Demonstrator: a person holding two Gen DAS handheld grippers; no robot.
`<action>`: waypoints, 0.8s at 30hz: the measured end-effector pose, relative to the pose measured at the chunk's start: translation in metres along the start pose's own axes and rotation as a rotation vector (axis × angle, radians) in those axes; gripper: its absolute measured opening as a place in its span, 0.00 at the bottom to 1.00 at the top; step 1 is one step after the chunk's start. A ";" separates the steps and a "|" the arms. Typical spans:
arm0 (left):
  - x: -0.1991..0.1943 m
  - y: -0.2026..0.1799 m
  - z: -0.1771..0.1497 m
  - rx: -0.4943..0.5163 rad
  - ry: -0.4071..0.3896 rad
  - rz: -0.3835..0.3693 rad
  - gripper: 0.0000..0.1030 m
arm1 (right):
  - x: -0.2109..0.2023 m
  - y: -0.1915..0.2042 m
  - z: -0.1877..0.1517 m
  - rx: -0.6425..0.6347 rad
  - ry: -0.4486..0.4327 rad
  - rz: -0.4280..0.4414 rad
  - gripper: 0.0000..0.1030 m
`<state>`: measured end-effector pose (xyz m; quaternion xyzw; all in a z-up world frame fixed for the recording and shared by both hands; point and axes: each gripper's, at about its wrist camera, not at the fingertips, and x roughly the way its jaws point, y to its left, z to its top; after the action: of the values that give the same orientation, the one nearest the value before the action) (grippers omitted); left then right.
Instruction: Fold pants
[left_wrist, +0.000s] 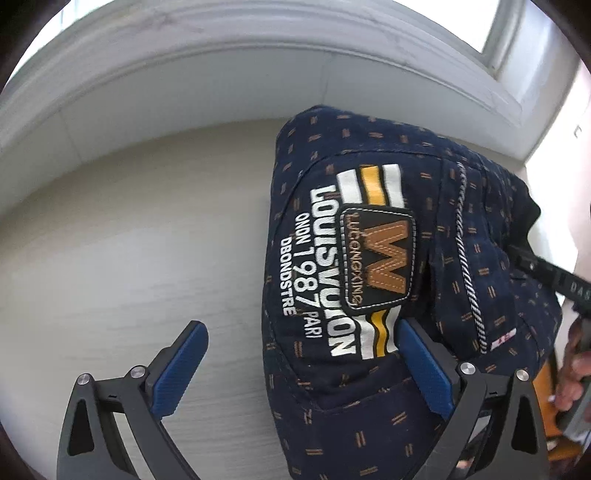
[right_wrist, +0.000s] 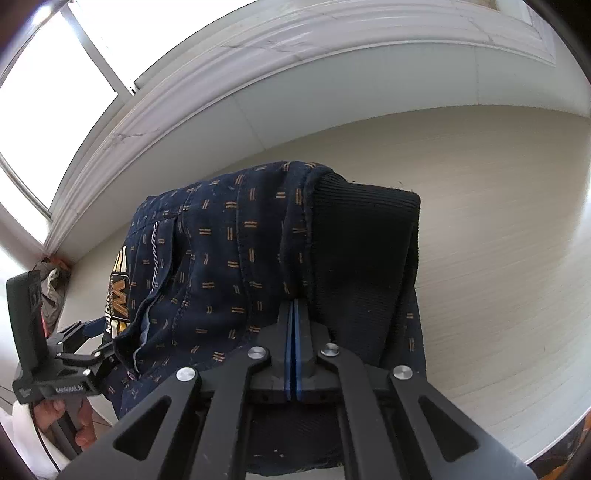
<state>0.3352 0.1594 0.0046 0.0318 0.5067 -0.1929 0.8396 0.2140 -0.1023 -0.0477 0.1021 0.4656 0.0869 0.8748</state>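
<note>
**Folded pants on the table, right gripper clamped on the fabric**

Here is the pale wood-grain table (left_wrist: 122, 258), running up to a white wall under a window. On it lie the navy pants (left_wrist: 369, 413), bundled into a folded stack, the printed white lettering and the brown leather patch (left_wrist: 382, 258) facing up, a black ribbed cuff (right_wrist: 365, 258) at one end. The right gripper (right_wrist: 294, 321) has its blue pads pressed together, pinching the cloth beside that cuff. The left gripper (left_wrist: 301, 363) stands wide apart, one finger over bare table, the other resting against the pants by the yellow stripe, gripping nothing
</note>
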 end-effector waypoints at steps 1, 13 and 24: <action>-0.002 0.001 0.000 0.002 0.001 0.007 1.00 | -0.001 0.002 0.001 -0.011 0.003 -0.013 0.00; -0.042 0.061 0.022 -0.122 0.027 -0.067 1.00 | -0.067 -0.013 0.012 0.148 0.001 0.128 0.10; 0.002 0.119 0.043 -0.327 0.198 -0.291 1.00 | -0.040 -0.042 0.021 0.227 0.177 0.094 0.51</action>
<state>0.4148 0.2580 0.0066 -0.1590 0.6105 -0.2233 0.7431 0.2120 -0.1543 -0.0149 0.2138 0.5424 0.0831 0.8082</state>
